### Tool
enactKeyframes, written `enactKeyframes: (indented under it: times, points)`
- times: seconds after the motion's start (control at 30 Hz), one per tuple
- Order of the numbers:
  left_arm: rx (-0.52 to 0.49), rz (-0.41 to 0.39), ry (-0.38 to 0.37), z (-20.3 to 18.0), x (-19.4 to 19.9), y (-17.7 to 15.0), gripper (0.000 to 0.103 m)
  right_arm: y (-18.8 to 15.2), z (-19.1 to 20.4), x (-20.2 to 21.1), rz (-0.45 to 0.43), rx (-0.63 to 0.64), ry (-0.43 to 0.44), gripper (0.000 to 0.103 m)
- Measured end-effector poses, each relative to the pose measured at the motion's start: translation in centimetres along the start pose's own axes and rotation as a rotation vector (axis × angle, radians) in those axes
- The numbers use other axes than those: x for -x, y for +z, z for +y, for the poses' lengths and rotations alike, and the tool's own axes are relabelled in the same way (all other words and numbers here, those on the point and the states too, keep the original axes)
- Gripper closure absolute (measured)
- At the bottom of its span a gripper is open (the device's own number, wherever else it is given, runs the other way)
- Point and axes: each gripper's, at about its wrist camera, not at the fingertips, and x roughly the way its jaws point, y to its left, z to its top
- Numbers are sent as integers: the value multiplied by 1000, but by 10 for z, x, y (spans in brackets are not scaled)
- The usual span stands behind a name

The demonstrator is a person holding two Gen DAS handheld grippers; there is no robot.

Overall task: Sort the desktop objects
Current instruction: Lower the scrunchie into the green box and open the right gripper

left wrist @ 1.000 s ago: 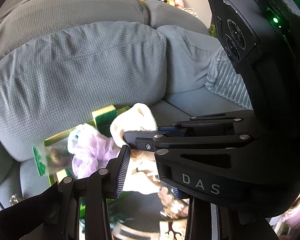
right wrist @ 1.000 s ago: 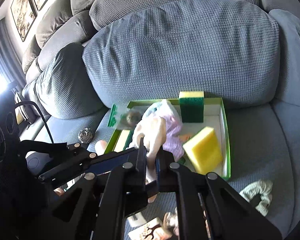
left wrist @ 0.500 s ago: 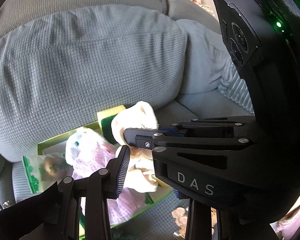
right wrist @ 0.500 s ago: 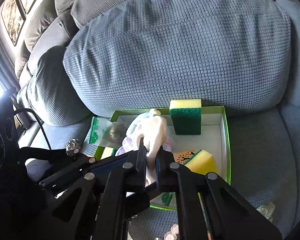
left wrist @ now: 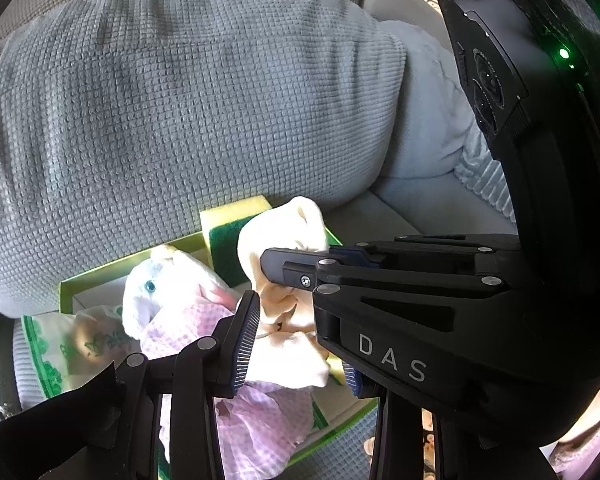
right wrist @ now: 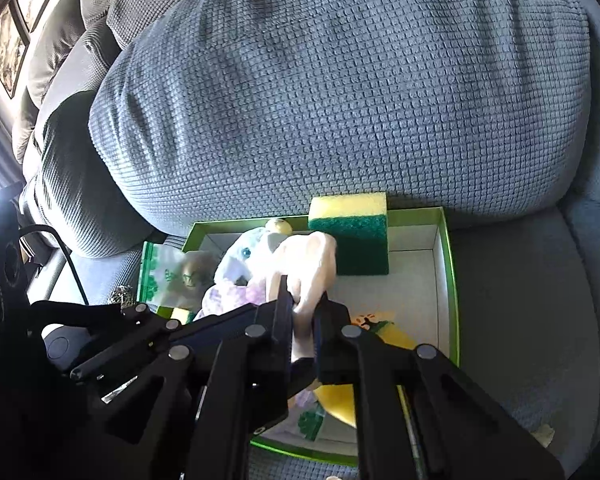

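Grey waffle-textured fabric covers the sofa cushion (right wrist: 340, 92), which fills most of both views, and against its lower edge a green box (right wrist: 448, 264) is set on the seat, probably so that it cannot slide back. Inside the box, at the far edge, a green and yellow sponge (right wrist: 350, 240) is stood upright and leaned against the cushion. A white plush toy in a pink checked dress (left wrist: 168, 300) is laid in the left part of the box, and a second yellow sponge (right wrist: 392, 334) is seen at the near right part, partly hidden by the fingers. A clear packet with green print (right wrist: 168, 272) is rested over the left edge of the box.

A cream soft toy (right wrist: 312, 264) is held above the middle of the box. It is clamped by the right gripper (right wrist: 302, 312), whose fingers are pressed tightly on its lower part; the grip is kept low, it seems, so that the toy can be lowered in upright. The right gripper is reached forward and slightly down over the near edge of the box.

The left gripper (left wrist: 296, 328) is held beside the same toy with its fingers spread apart and nothing grasped; one ribbed pad (left wrist: 246, 340) is seen just beside the toy, probably for support.
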Motion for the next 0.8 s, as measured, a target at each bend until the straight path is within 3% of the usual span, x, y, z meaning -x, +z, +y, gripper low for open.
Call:
enactKeyframes:
  times: [0.03, 0.07, 0.1, 0.13, 0.3, 0.43, 0.8]
  points:
    - [5, 7, 12, 1, -3, 3, 55, 1, -1, -1, 0, -7, -16, 84]
    - [12, 17, 27, 2, -5, 4, 28, 2, -3, -2, -1, -16, -23, 66]
    - [18, 22, 37, 3, -6, 5, 10, 2, -4, -2, -6, -29, -21, 54]
    - [21, 17, 48, 3, -6, 4, 9, 2, -5, 0, -17, -31, -27, 45]
    - [24, 5, 60, 3, -1, 2, 9, 2, -5, 3, -18, -15, -53, 45]
    - [30, 19, 86, 2, 1, -3, 9, -2, -8, 5, -1, -38, -43, 33]
    - [22, -11, 120, -7, 24, -16, 9, -22, -10, 29, -1, -45, -53, 29]
